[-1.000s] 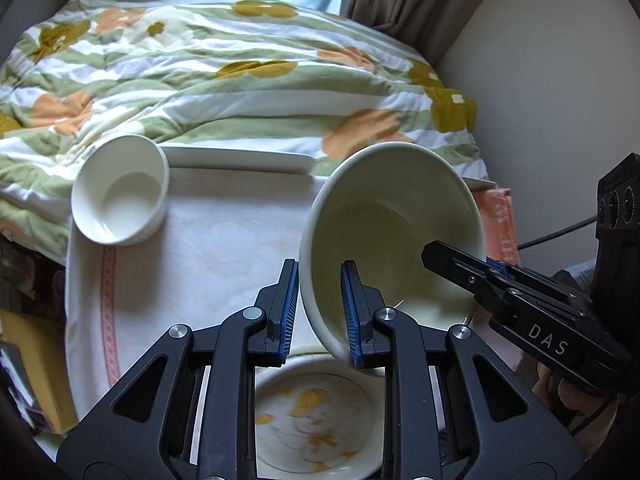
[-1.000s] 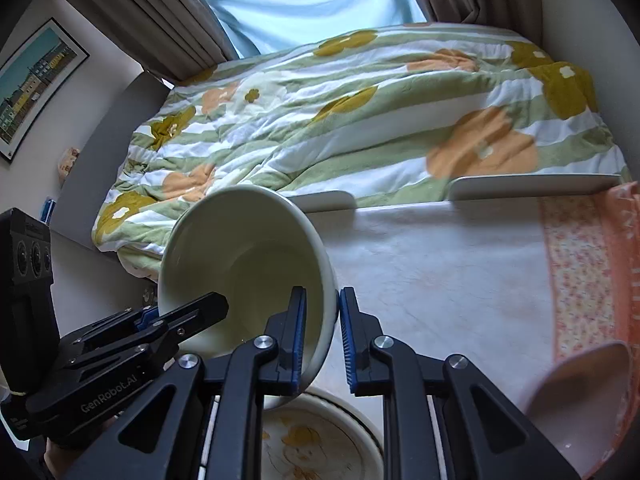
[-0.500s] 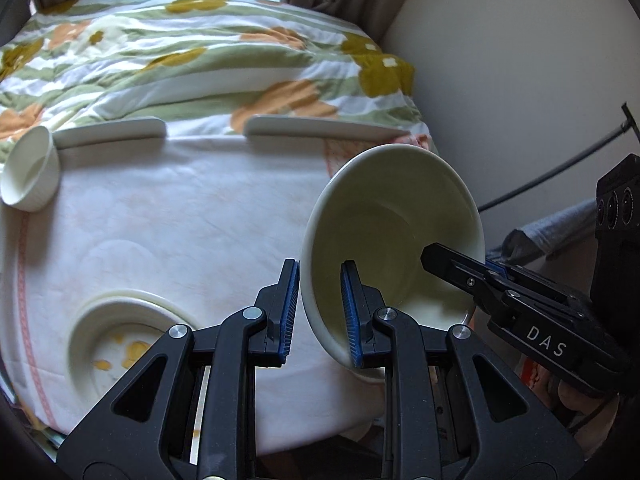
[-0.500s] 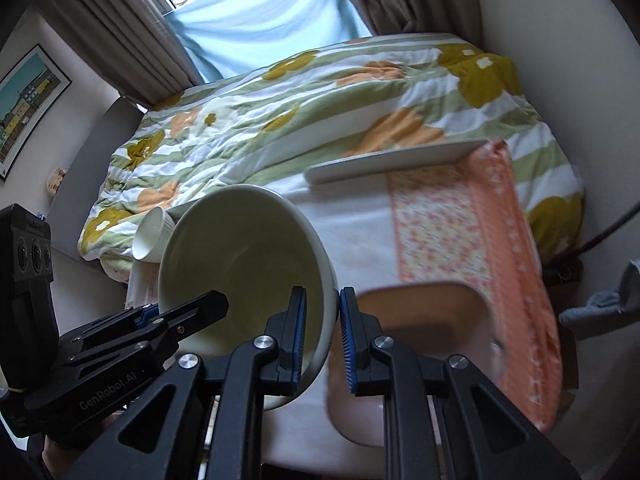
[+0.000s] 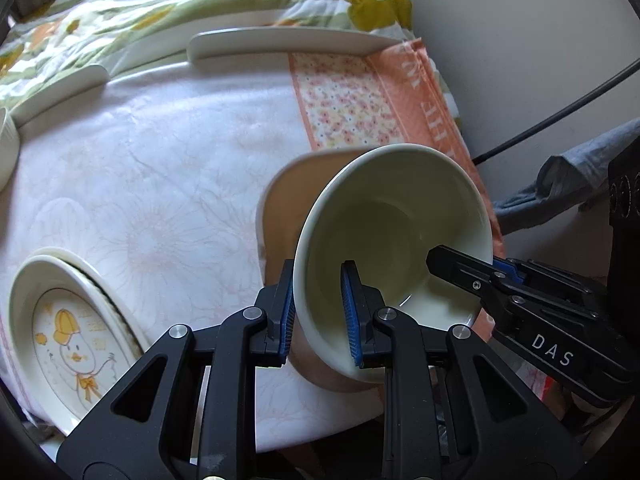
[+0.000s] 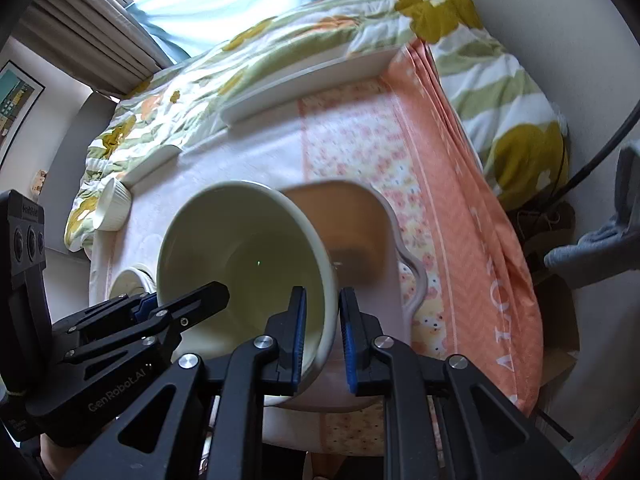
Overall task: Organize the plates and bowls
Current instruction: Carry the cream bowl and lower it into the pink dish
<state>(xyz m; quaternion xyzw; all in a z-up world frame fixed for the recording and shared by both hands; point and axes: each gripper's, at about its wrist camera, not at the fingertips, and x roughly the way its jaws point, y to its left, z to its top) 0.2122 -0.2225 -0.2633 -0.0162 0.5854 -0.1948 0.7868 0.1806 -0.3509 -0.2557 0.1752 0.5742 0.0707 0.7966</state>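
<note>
A large cream bowl (image 5: 392,236) is held tilted between both grippers, just over a pink rectangular dish (image 5: 288,196) on the table. My left gripper (image 5: 318,314) is shut on the bowl's left rim. My right gripper (image 6: 322,334) is shut on the bowl's (image 6: 244,240) right rim, with the pink dish (image 6: 360,224) right behind it. A duck-print plate (image 5: 68,340) on a stack sits at the left. A small white ramekin (image 6: 114,208) stands at the far left.
The table has a white cloth (image 5: 160,168) with an orange floral band (image 5: 360,100) on the right. Two long white trays (image 5: 288,40) lie along the far edge. A floral quilt (image 6: 280,40) lies beyond. A wall and a black cable (image 5: 560,108) are on the right.
Both grippers carried the bowl to the right and down, from above the duck plate to over the pink dish. The grip on the rim is unchanged.
</note>
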